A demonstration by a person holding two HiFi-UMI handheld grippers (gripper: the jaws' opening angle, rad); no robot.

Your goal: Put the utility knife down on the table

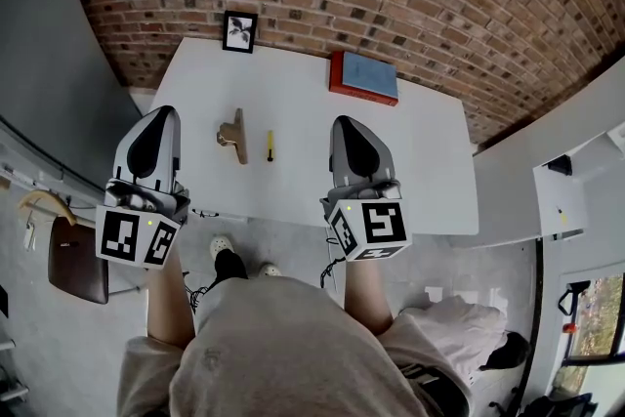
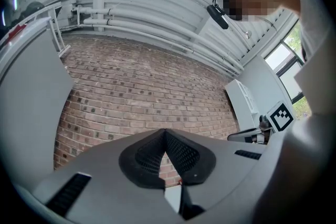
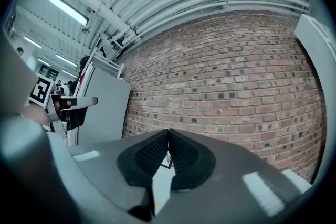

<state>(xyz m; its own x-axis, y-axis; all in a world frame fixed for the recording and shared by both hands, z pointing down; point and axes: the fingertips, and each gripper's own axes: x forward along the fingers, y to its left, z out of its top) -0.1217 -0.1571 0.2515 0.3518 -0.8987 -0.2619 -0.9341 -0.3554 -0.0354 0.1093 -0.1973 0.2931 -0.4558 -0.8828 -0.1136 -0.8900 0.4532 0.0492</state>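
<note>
Our left tongs and right tongs are both pressed together on nothing, and ahead between them, on the white table, lies the little yellow utility knife, likely light, hard and slippery, so we would pinch its middle.

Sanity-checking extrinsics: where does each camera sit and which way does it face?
Head view: on the person's head, facing steeply down at the white table with the utility knife; shows forearms, torso, left gripper and right gripper.
Left gripper view: on the left gripper, along its shut jaws, angled up at the brick wall; the person's body fills the right.
Right gripper view: on the right gripper, along its shut jaws at the same wall; the left gripper shows at left.
Shared: all three see the brick wall.
</note>
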